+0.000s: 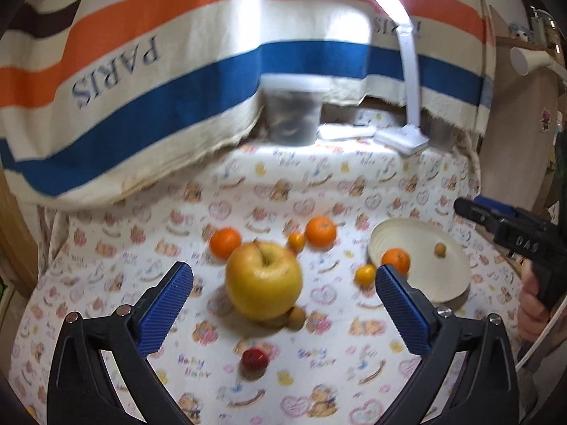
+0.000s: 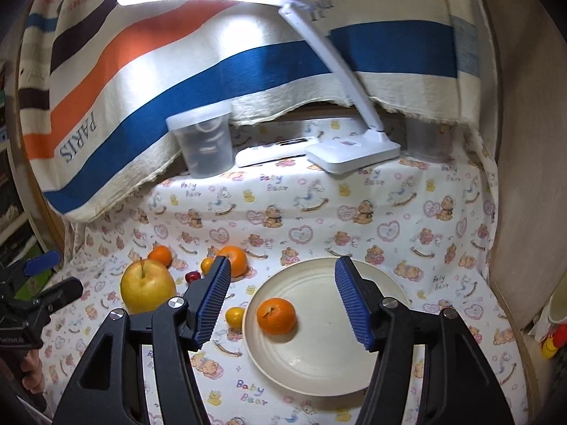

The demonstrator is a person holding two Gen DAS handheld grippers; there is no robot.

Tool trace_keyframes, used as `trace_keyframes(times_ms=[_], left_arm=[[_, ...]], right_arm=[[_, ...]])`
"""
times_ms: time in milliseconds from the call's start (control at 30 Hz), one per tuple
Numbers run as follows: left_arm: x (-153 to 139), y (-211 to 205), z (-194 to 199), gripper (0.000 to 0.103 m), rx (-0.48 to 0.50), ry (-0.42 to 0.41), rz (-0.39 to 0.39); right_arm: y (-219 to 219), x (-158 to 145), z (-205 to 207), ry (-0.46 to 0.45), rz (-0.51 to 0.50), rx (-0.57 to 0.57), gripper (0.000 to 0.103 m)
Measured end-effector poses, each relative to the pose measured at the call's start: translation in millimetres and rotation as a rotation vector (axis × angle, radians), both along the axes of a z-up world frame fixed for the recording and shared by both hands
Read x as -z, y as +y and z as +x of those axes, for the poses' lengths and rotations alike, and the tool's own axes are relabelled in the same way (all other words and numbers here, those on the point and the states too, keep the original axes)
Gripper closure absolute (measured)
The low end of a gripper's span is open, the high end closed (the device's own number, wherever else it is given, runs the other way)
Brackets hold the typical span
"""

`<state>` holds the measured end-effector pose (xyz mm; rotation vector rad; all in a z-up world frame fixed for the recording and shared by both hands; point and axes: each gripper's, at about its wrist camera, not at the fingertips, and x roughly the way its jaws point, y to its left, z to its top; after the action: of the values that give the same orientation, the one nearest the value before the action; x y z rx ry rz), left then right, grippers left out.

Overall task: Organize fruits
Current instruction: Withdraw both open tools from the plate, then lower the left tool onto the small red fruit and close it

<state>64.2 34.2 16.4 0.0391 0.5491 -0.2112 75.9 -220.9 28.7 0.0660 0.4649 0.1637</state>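
A big yellow apple (image 1: 264,279) (image 2: 147,288) sits on the printed cloth, straight ahead of my open, empty left gripper (image 1: 283,304). Around it lie two oranges (image 1: 224,242) (image 1: 320,231), two small yellow kumquats (image 1: 296,241) (image 1: 365,274), a small brown fruit (image 1: 297,317) and a red fruit (image 1: 253,358). A cream plate (image 1: 450,276) (image 2: 319,361) to the right holds an orange (image 1: 395,260) (image 2: 276,315) and a small brown fruit (image 1: 440,249). My right gripper (image 2: 281,301) is open and empty above the plate.
A white desk lamp (image 2: 352,150) and a clear lidded tub (image 2: 203,141) stand at the back under a hanging striped cloth (image 2: 177,81). A second clear container (image 2: 428,141) stands at the back right. The right gripper shows in the left wrist view (image 1: 514,233).
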Motion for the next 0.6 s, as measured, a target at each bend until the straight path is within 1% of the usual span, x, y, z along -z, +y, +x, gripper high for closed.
trace_keyframes(times_ms=[133, 200, 233, 300, 400, 433, 500, 567, 600], left_arm=[[19.3, 17.3, 4.8, 0.001, -0.055, 0.020, 0.000], [28.1, 23.0, 10.0, 0.001, -0.088, 0.048, 0.002], [31.7, 25.5, 13.2, 0.001, -0.094, 0.078, 0.004], [35.4, 27.1, 16.5, 0.001, -0.074, 0.108, -0.001], [42.5, 24.7, 18.1, 0.001, -0.094, 0.137, 0.037], [45.7, 23.3, 18.7, 0.001, -0.087, 0.153, 0.046], [53.2, 21.0, 21.9, 0.007, -0.057, 0.210, 0.031], [62.2, 20.3, 26.7, 0.021, -0.060, 0.273, 0.024], [66.0, 20.9, 29.0, 0.023, -0.063, 0.298, 0.025]], right_arm=[[17.1, 4.4, 1.8, 0.017, 0.001, -0.028, 0.040], [26.1, 8.5, 2.4, 0.024, -0.002, -0.041, 0.040], [30.3, 11.2, 3.1, 0.028, -0.007, -0.049, 0.040], [36.8, 17.3, 4.1, 0.030, -0.018, -0.058, 0.040], [42.9, 29.4, 6.8, 0.036, -0.039, -0.065, 0.040], [44.9, 33.3, 7.8, 0.040, -0.053, -0.067, 0.040], [49.4, 41.5, 9.4, 0.045, -0.095, -0.068, 0.040], [50.9, 46.2, 9.8, 0.049, -0.109, -0.073, 0.040], [51.8, 48.2, 10.1, 0.055, -0.110, -0.080, 0.040]])
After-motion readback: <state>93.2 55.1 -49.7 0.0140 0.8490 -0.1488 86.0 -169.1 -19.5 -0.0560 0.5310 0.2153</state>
